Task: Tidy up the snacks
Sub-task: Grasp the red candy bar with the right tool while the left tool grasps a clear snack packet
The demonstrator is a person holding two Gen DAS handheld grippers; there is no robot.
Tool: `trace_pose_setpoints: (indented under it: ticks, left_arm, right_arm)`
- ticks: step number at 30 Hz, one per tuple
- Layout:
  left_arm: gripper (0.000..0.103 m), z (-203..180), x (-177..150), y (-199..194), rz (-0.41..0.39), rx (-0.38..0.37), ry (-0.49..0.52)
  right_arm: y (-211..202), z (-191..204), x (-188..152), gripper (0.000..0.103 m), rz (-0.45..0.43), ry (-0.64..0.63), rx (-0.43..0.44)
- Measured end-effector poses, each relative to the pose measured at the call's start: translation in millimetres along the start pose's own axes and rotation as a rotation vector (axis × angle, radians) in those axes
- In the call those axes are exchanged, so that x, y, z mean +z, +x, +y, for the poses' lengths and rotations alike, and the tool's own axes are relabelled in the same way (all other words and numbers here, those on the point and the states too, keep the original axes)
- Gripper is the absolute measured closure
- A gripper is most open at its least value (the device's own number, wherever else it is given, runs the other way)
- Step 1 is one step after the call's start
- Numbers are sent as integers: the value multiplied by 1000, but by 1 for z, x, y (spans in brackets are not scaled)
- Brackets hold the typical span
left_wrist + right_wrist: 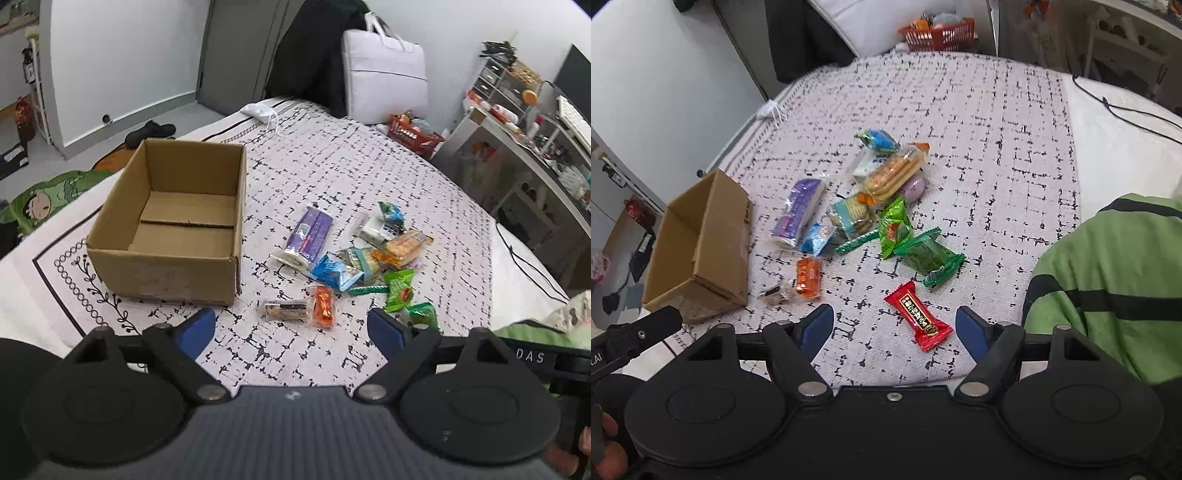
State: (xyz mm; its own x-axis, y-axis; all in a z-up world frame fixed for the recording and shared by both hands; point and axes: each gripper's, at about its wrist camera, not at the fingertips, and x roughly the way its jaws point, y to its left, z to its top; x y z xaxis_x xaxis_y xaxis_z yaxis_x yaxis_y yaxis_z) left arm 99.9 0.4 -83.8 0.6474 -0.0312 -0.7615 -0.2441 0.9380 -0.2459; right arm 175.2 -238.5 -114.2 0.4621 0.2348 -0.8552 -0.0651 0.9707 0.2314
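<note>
Where box [173, 221] ends (right edge), snacks [354, 258].

Bed [332, 166]: white cover, black broken-grid print. On it: open cardboard box [173, 221], left; loose pile of wrapped snacks [354, 254] beside box; red packet [918, 316] apart from pile, nearer edge; white cloth item [258, 110] at far edge; black cable [1126, 110], right.

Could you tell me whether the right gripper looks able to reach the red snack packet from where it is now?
Probably yes. The right gripper is open, and the red snack packet lies flat on the bedspread just ahead between its fingers, apart from the snack pile, with nothing in between.
</note>
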Motion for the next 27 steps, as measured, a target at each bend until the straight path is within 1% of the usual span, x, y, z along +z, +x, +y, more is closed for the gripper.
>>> trace_pose_setpoints:
  ticks: [2,7,12,15,17,20,27]
  left_arm:
    - [18,0,1,10,12,10,-16]
    - [22,2,2,33,35,39,-60]
    - [33,4,6,52,43,64,-124]
    - [35,5,6,64,54,80,-167]
    - [35,5,7,72,60,94,-189]
    - [35,2,7,86,70,106,-217]
    - [37,1,8,118,110,149,-301]
  right_arm:
    - [8,-1,3,36,16,3,-9]
    - [27,-5,8,38,52,26,-12]
    - [42,-7,10,39,82,44,-15]
    - [51,-8,12,40,93,50,-28]
    - [59,-9,13,44,118,57,-27]
    - [70,-10,14,46,145,64,-34]
    - [89,-13,15,47,193,85,-44]
